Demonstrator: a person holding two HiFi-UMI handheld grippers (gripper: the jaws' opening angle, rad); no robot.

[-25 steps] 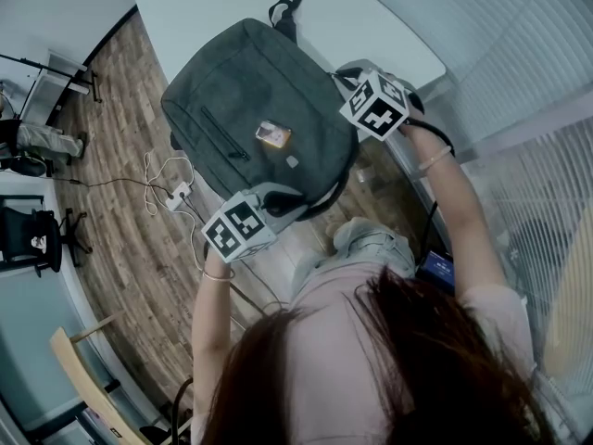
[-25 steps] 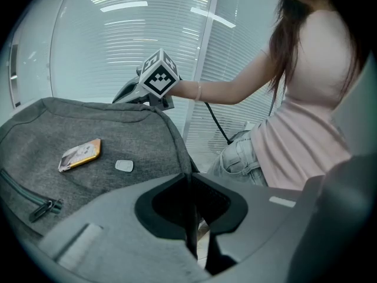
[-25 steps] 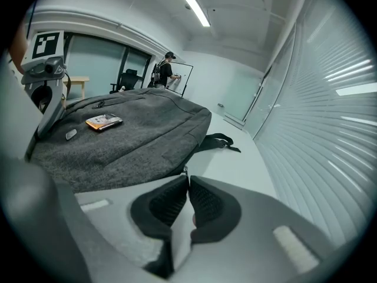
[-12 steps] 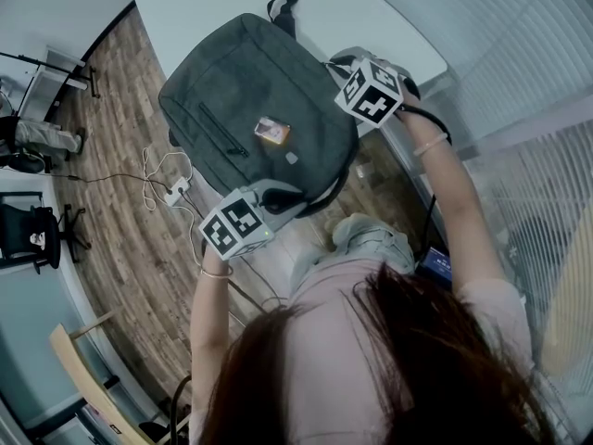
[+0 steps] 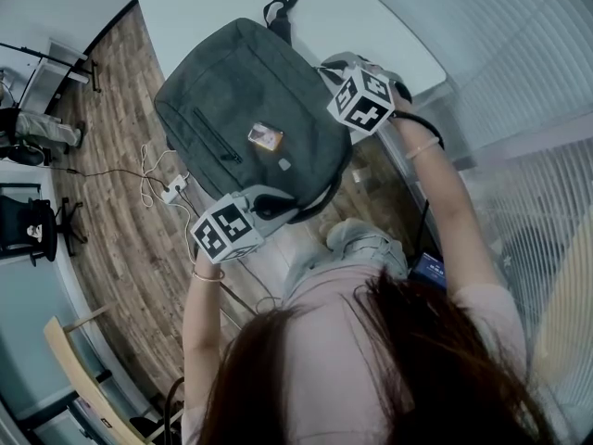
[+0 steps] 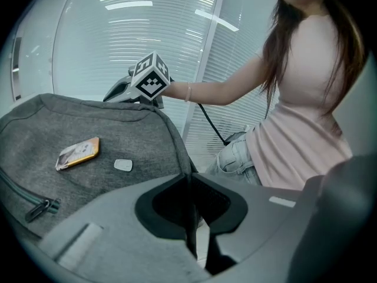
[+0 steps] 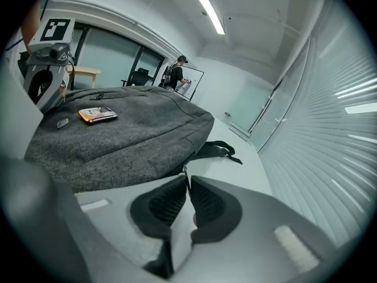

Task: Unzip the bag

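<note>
A grey fabric bag (image 5: 241, 109) lies flat on the white table (image 5: 380, 26), with an orange card (image 5: 265, 137) on its top face. My left gripper (image 5: 278, 202) is at the bag's near corner, shut on the dark edge of the bag (image 6: 189, 178). My right gripper (image 5: 329, 70) is at the bag's right side. Its jaws pinch the small metal zipper pull (image 7: 185, 171) and have just been opening slightly with the pull still between them. The front pocket zipper (image 6: 38, 205) stays closed. The top handle (image 5: 281, 9) points away.
The table's edge runs close along the bag's left side, with wooden floor, cables and a power strip (image 5: 171, 190) below. Blinds and a glass wall (image 5: 519, 82) stand at the right. An office chair (image 5: 37, 235) stands far left. A person (image 7: 175, 75) stands far off.
The right gripper has shifted a little left and rolled slightly at the bag's edge. Bag and left gripper sit slightly further left in the head view.
</note>
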